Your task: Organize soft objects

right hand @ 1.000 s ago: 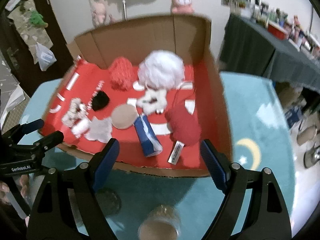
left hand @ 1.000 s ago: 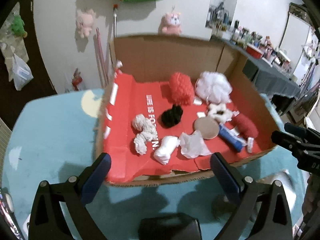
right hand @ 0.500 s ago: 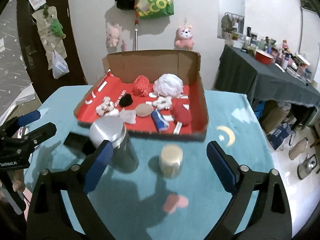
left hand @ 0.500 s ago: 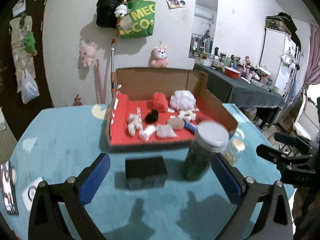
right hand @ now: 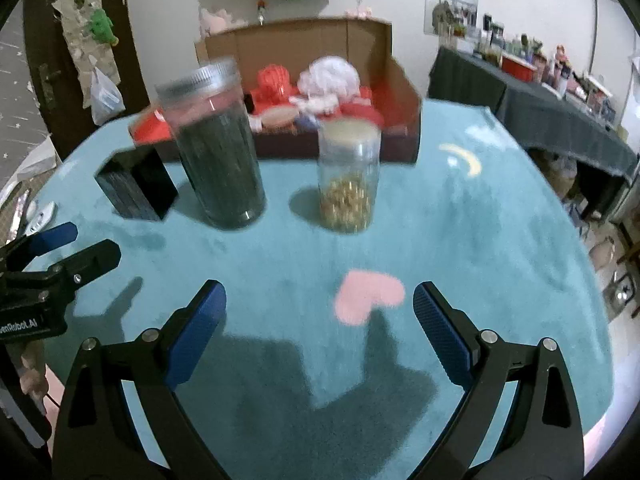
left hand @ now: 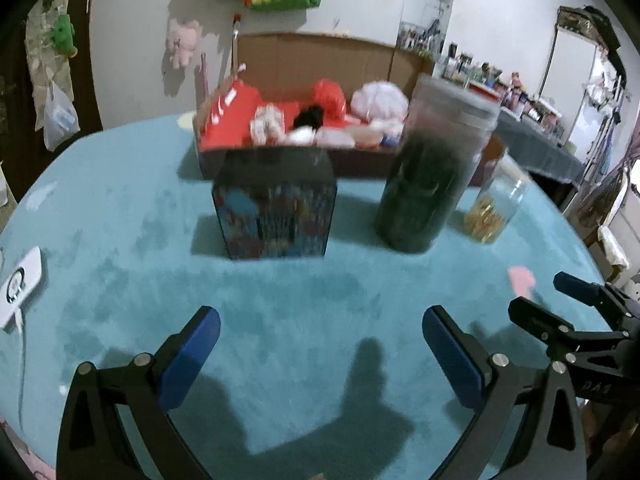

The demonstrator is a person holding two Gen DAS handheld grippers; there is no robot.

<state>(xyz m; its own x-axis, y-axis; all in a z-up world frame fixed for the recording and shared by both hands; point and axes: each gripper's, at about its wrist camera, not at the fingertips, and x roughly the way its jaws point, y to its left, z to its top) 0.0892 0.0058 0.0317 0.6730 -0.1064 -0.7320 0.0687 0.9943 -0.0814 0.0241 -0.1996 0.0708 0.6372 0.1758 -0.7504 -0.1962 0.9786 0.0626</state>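
Though blurred, soft objects (left hand: 320,124) half hidden behind cardboard box (right hand: 400,80) wall; both grippers (left hand: 320,348) (right hand: 320,328) spread wide, empty.

Lived-in home room, plush toys (left hand: 182,40) on wall, cluttered side table (right hand: 560,100)

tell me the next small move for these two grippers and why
Probably bring the right gripper forward again toward the cardboard box lined in red. Both it and the left gripper hang open and empty over the teal tablecloth, while the soft things lie in the box behind the tall dark jar.
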